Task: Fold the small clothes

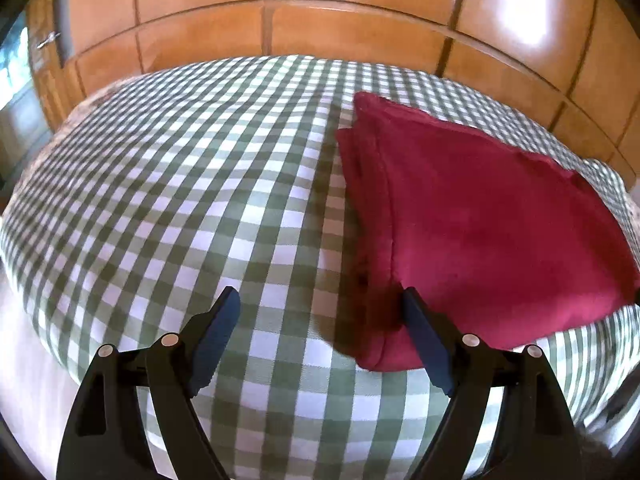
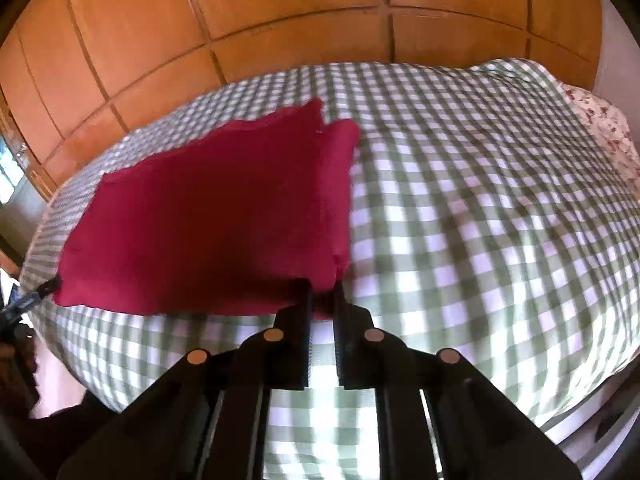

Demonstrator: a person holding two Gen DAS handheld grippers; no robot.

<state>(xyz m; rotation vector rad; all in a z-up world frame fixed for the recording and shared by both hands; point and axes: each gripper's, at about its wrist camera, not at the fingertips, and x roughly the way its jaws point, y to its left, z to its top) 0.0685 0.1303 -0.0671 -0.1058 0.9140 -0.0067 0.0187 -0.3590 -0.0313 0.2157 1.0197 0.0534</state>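
Your folded cloth (image 1: 480, 220) lies on the bed (image 1: 200, 200), with the wardrobe (image 1: 320, 28) behind the bed. Your left gripper (image 1: 320, 312) straddles the cloth's near left corner, one finger on each side. Your right gripper (image 2: 322, 292) is at its near right corner. A pillow (image 2: 604, 128) lies far right.
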